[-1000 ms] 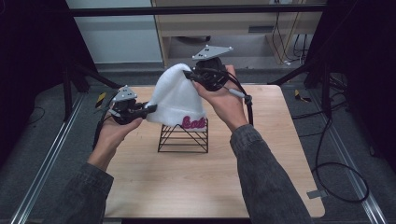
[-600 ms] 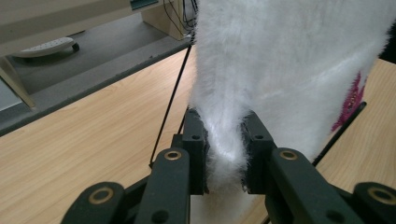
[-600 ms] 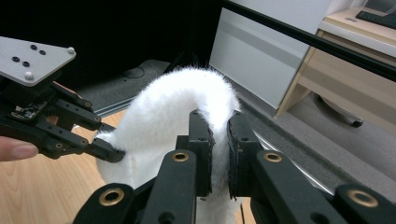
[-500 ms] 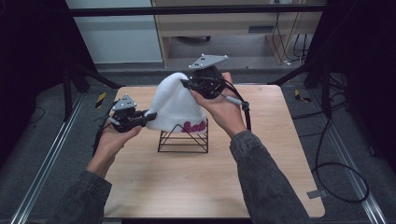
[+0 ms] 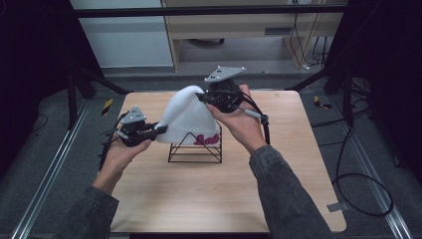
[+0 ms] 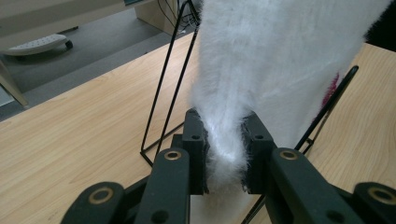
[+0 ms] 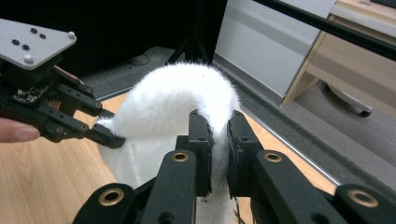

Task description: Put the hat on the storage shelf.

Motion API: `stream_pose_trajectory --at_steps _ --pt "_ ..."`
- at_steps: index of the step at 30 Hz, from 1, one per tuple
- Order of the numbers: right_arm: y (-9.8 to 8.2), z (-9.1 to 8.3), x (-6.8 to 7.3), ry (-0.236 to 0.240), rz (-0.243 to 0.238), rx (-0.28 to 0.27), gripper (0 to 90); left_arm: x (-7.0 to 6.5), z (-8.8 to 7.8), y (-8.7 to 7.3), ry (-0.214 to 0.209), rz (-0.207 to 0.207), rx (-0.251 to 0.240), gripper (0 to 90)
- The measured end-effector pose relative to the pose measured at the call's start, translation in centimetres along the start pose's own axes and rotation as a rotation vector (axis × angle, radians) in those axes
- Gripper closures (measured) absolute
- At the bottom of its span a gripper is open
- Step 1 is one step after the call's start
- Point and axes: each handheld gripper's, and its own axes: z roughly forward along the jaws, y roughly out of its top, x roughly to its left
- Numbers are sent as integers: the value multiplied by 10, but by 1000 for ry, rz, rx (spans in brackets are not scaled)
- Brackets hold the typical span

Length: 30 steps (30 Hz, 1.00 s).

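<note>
The wooden table is viewed from above its near edge, looking forward and down. The white hat above it is seen at close range along each gripper's jaws, and is shared by all three views.

The right gripper rises from the bottom edge, its two black jaws clamped on a fold of a white fuzzy hat, with the fabric pinched between the pads. The hat bulges up and away from the jaws in a rounded hump (its pile looks soft and slightly bristly against the dark background). Farther off at the left, the left gripper grips the hat's far edge, with its grey three-cornered plate on top and a fingertip showing beside it. Below lies the light wooden table. Behind stand a grey floor and a pale cabinet.
</note>
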Motion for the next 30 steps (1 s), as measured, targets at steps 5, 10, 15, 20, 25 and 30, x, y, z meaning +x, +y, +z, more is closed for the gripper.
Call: stream_pose_trajectory --at_steps 5,10,15,20,25,30 --pt "-10 2 3 15 11 10 824 0 2 -8 -9 1 11 751" --pt "-18 5 5 27 19 26 823 1 6 -16 -12 -8 17 751" --pt "-26 10 7 38 20 42 822 1 9 -25 -14 -14 34 751" --pt "-35 15 9 48 35 55 822 0 15 -33 -23 -22 46 751" --pt "-38 17 12 56 35 63 821 1 18 -38 -24 -27 54 751" --pt "-41 19 14 55 30 85 817 2 21 -44 -30 -34 61 751"
